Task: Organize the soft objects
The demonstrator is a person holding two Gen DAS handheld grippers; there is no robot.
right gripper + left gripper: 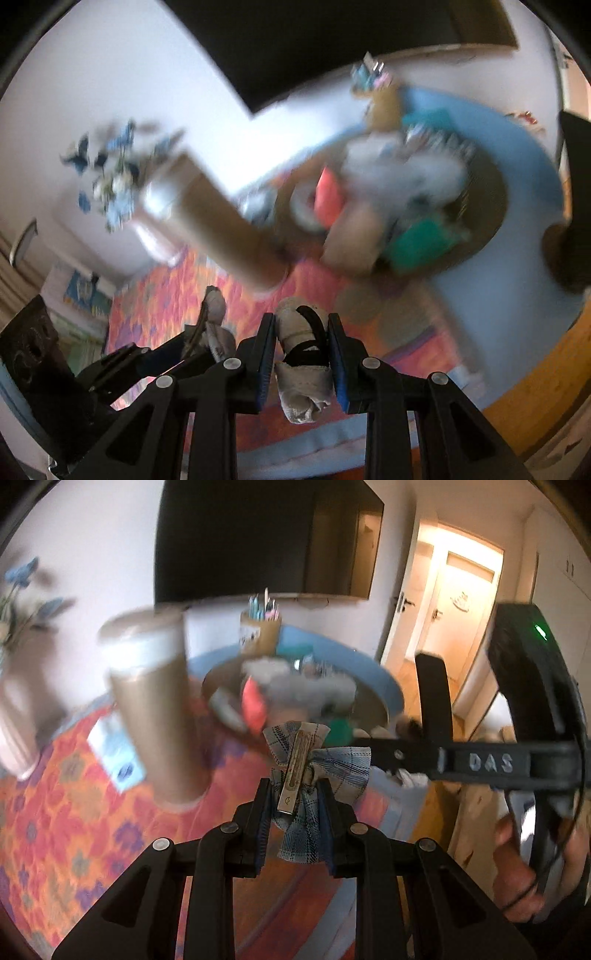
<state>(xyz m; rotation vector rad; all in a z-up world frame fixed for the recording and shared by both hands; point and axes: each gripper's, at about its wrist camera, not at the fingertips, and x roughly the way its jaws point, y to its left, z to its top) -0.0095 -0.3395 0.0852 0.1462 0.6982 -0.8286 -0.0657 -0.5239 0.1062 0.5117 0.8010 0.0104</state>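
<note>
My left gripper (pixel 294 794) is shut on a blue plaid cloth bow with a metal clip (pixel 314 768), held above the table. My right gripper (pixel 301 328) is shut on a rolled beige cloth bound with a black band (pixel 301 354). A round brown basket (pixel 373 701) on the table holds a grey fluffy item (pixel 295 686), a pink item (pixel 253 703) and a green item (pixel 341 731). In the right wrist view the basket (pixel 491 206) lies ahead to the right. The left gripper with its bow (pixel 214 332) shows at lower left there.
A tall cardboard tube (pixel 155 716) stands on the orange patterned tablecloth (pixel 55 830). A pencil holder (pixel 260 631) stands behind the basket. A white vase with blue flowers (pixel 18 701) is at the left. The right gripper's body (pixel 480 760) crosses the left view.
</note>
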